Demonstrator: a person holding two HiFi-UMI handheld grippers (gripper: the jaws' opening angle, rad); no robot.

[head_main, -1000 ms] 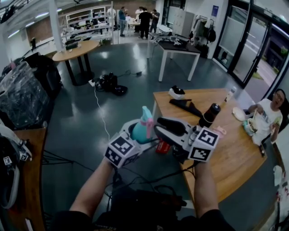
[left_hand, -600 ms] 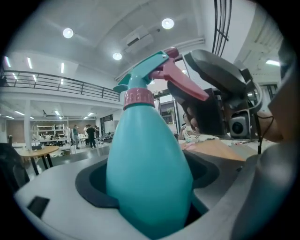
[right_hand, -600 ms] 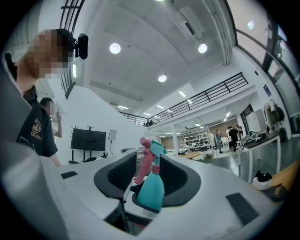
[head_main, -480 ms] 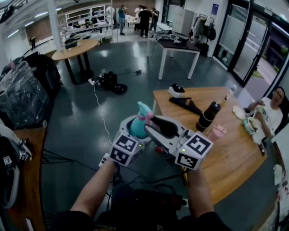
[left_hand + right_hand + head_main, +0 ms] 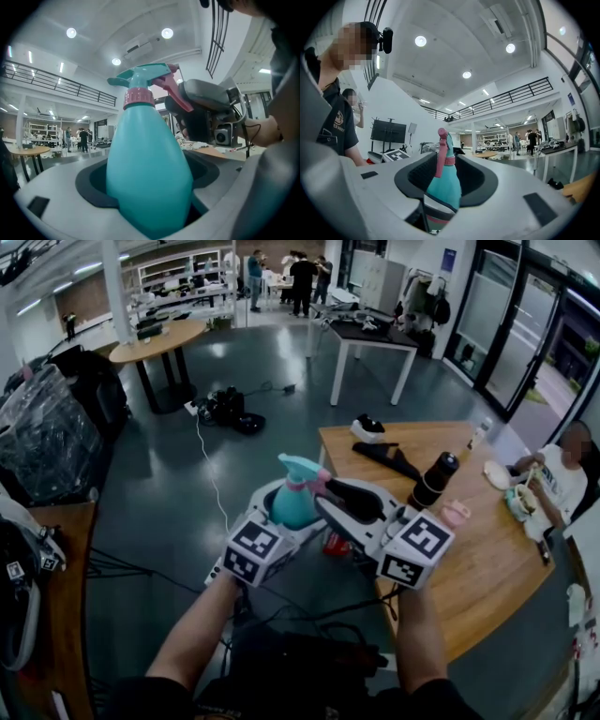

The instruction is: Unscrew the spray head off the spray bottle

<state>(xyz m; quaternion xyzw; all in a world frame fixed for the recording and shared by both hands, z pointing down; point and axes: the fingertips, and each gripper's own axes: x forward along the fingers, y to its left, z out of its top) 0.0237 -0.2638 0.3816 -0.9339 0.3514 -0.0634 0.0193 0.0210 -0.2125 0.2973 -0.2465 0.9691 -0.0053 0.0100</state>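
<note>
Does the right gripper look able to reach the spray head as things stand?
Likely yes: the spray head stands free between the right gripper's open tongs, which have just been closing; the left gripper holds the bottle.

Grey left tool (image 5: 286, 512), grey right tool (image 5: 330, 495), black-and-white marker cubes (image 5: 253, 554), dark short-sleeved shirt (image 5: 335, 122)

Head view: overhead, steeply downward. Gripper views: close, near level, apparently facing one another. All three share the spray bottle (image 5: 294, 499) (image 5: 149, 161) (image 5: 443, 182).
</note>
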